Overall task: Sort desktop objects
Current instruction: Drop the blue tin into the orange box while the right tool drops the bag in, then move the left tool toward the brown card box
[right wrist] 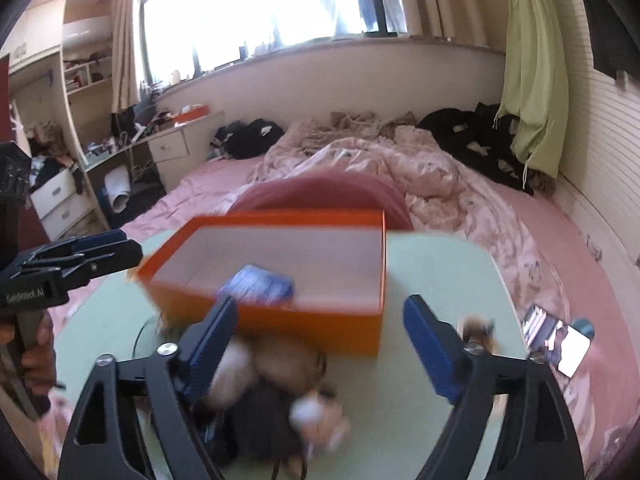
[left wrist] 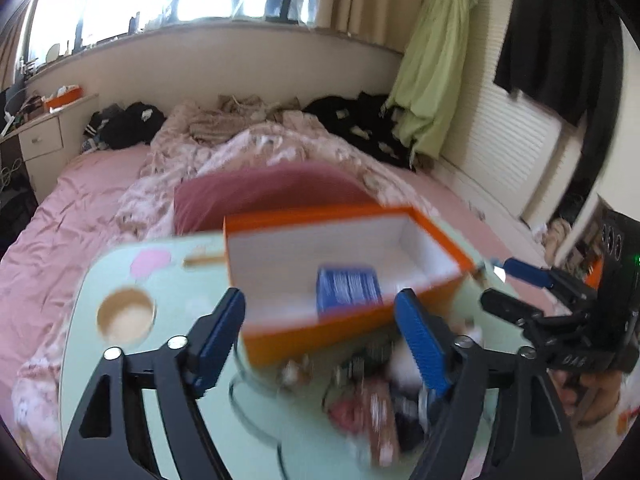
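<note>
- Blurred clutter [left wrist: 372, 404] lies nearest, heaped on the table just before the box; the right view shows it as pale plush toys [right wrist: 280, 368] on something dark, but smear hides the details.
- Left gripper [left wrist: 320, 336] stands wide open, nothing between its blue pads, the box's near wall beyond them.
- Right gripper [right wrist: 320, 340] is likewise spread wide and empty, hanging above the toys; a hand [right wrist: 36, 356] holding the other gripper shows at the left edge.
- Box [left wrist: 352, 320] is orange outside, white inside, open-topped, sitting at the table's far side.
- Blue pack [left wrist: 348, 290] lies inside the box, on its floor near the front wall.
- Table [left wrist: 180, 420] is pale green, with a round cup hole [left wrist: 126, 314] at its left and a pink patch [left wrist: 152, 262] near it.
- Phone [right wrist: 560, 344] rests at the table's right edge, screen lit.
- Behind: a dark red cushion [right wrist: 320, 192], a pink bed [right wrist: 520, 220] with rumpled quilt, black clothes, a green cloth [right wrist: 532, 80] hanging by a bright window [right wrist: 260, 0], a desk [right wrist: 160, 140] at left.
</note>
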`<state>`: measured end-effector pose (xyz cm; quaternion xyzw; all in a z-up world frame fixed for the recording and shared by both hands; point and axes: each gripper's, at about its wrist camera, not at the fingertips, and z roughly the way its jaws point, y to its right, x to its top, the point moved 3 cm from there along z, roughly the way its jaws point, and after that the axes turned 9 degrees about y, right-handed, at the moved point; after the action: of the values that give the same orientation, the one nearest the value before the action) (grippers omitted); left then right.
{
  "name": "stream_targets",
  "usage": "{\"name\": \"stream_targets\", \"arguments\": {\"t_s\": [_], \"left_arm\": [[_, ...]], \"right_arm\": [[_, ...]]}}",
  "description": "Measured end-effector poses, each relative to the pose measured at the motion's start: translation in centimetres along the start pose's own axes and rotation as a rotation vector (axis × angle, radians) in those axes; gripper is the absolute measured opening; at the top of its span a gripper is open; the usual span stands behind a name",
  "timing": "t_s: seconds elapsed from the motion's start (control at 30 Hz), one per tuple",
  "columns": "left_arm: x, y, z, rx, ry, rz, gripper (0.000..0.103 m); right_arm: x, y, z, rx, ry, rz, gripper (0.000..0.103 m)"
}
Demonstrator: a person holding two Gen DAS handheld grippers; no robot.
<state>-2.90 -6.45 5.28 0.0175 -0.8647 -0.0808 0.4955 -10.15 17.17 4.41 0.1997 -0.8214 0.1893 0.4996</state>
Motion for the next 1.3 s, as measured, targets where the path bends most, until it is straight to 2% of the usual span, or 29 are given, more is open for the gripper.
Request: {"name": "stream_targets", "arguments": {"t_s": [0.23,0.33,0.4,0.47,0.53,0.63,1.3], "left_arm": [[-6.8,0.4,-2.8,0.0,-0.103,0.052,0.078],[-9.1,1.0,-3.1,0.012,-0.129,0.089,0.078],[-10.1,1.2,-2.7,0.009,-0.141,0.097,0.078],[-10.8,1.2,-1.6,0.018,-0.174,0.081,0.082],[-11.1,1.5,-1.2,0.064,-0.153,0.109,0.088],[-11.5,1.3,-0.6,0.069,-0.139,0.106,0.103],[-11.3,1.0,-0.6,0.071,-0.131,0.105,0.103]], "right_arm": [[-6.9,-1.6,-2.5,0.019,-0.11,-0.067,0.089],[-9.0,-1.9,-2.6,-0.02,-0.136,-0.109,0.089],[-9.3,-1.9,-2.2,-0.033,-0.116,-0.113,0.099],[-9.5,-1.7,-2.1,-0.055,-0.087,-0.103,0.103],[-9.6,-1.6,-2.2,-0.06,-0.061,-0.103,0.103],[-9.7,-1.4,-2.3,-0.051,-0.04,-0.104,0.103],[-9.8,-1.5,-2.3,-0.046,-0.029,-0.106,0.103]]}}
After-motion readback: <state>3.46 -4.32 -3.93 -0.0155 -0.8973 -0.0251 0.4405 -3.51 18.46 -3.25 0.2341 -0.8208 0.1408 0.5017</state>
